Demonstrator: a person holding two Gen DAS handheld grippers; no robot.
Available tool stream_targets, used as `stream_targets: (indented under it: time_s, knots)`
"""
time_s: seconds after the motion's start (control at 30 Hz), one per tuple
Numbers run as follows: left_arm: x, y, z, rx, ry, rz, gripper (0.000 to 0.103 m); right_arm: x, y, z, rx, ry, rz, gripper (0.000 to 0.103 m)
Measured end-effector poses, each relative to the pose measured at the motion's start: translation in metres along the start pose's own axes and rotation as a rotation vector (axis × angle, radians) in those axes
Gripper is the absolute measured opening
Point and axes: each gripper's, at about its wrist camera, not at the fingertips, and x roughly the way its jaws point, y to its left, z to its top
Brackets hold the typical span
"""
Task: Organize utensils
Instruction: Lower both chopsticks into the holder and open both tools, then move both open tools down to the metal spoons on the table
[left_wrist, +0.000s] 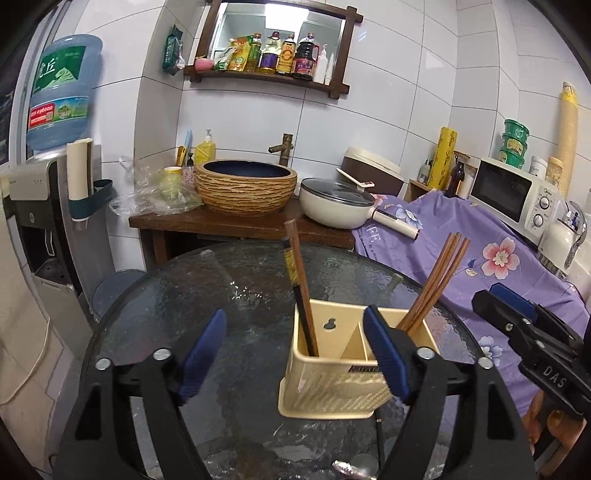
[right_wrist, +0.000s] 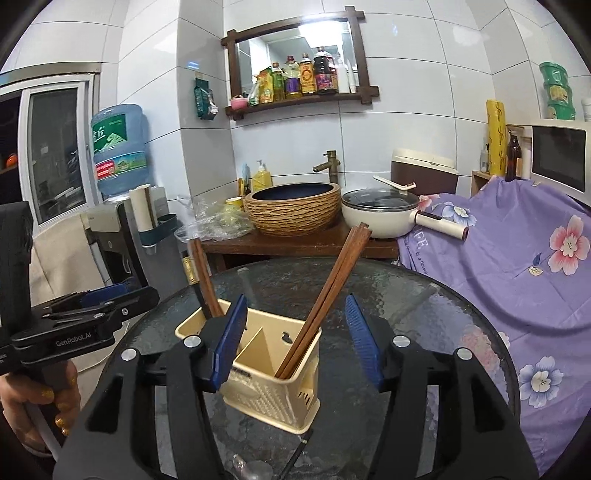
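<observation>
Caddy (left_wrist: 343, 376) on glass table (left_wrist: 229, 295), upright, three compartments. Dark chopsticks (left_wrist: 301, 291) in its left end, brown chopsticks (left_wrist: 434, 282) in right end, middle slot empty. Your left gripper (left_wrist: 295, 358) spread wide, nothing between pads; right pad overlaps caddy front. Your right gripper (right_wrist: 295, 347) released, straddling caddy, grasping nothing. Right view alone shows your hand (right_wrist: 33, 406) on left gripper's handle, window behind. Basin (left_wrist: 245, 188), pan (left_wrist: 336, 203), microwave (left_wrist: 513, 192) along tiled wall.
</observation>
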Motion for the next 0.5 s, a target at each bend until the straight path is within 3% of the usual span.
stream_targets:
  time_s: [0.13,0.2,0.5]
  knots:
    - [-0.008,0.006,-0.020,0.005,0.003,0.011,0.093,-0.012,0.005,-0.017,-0.033,0.019,0.021,0.062]
    - [-0.010,0.007,-0.029,0.006,0.010,0.015,0.096,-0.016,0.007,-0.026,-0.043,0.033,0.029,0.073]
    - [-0.007,0.007,-0.086,0.029,0.100,-0.006,0.096,-0.022,0.012,-0.084,-0.078,0.130,0.077,0.074]
